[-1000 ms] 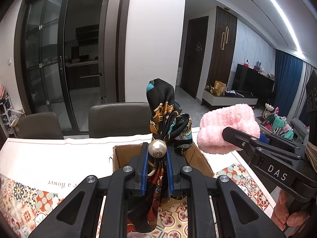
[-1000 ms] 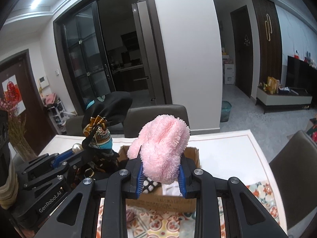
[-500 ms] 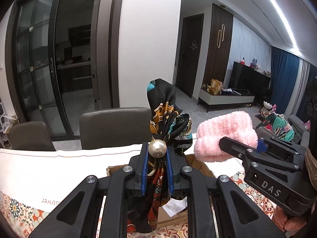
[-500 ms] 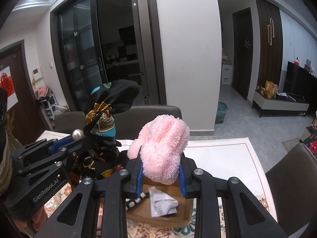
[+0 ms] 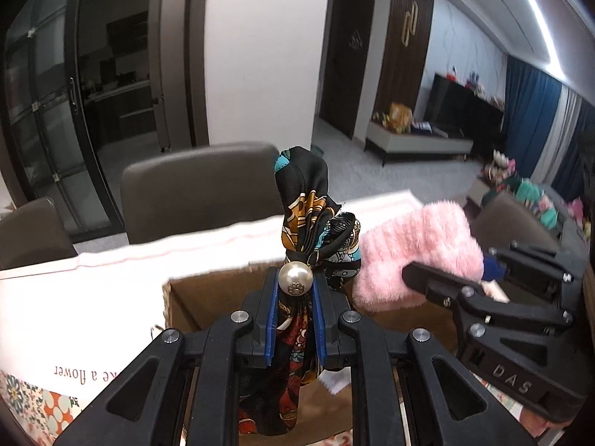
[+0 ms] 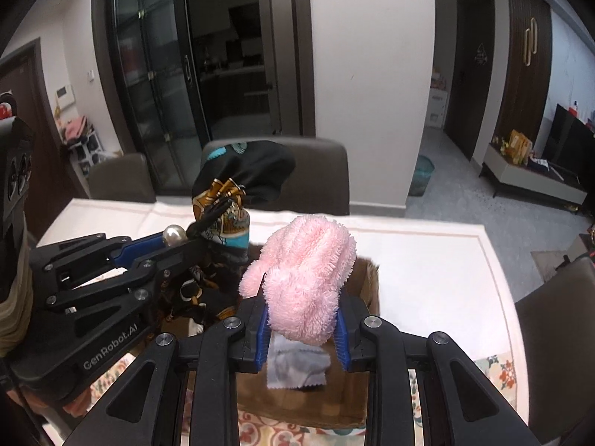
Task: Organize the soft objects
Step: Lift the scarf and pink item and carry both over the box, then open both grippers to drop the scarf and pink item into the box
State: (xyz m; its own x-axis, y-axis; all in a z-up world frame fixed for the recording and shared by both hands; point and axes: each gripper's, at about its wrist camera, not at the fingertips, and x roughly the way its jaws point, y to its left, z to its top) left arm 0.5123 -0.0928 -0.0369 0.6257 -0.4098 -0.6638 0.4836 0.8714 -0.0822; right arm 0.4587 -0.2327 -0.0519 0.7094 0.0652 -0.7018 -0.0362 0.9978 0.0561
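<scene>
Silk, printed black, gold and teal, fills the left claw (image 5: 295,319): its blue pads are clenched on one patterned scarf (image 5: 310,223) tied with a pearl-headed band, the tail hanging down into the open cardboard box (image 5: 208,293) on the tabletop (image 5: 74,304). To the right, the right claw (image 6: 303,334) is clamped on one fluffy pink sock (image 6: 305,278), held above the same box, close beside the scarf; whether the two touch I cannot tell. On the box floor lies one small pale cloth (image 6: 297,366).

The step in hand looks like dropping both soft items into the box. To do it well, I would lower each claw until the fabric sits inside the walls before letting go, since the scarf's long tail could drape over the rim and the sock could roll off the edge. Releasing one at a time would keep the claws from snagging each other.

Counted: two claws, one scarf, one sock, one cloth, one box, and two dark chairs (image 5: 200,189) behind the tabletop in the left view.
</scene>
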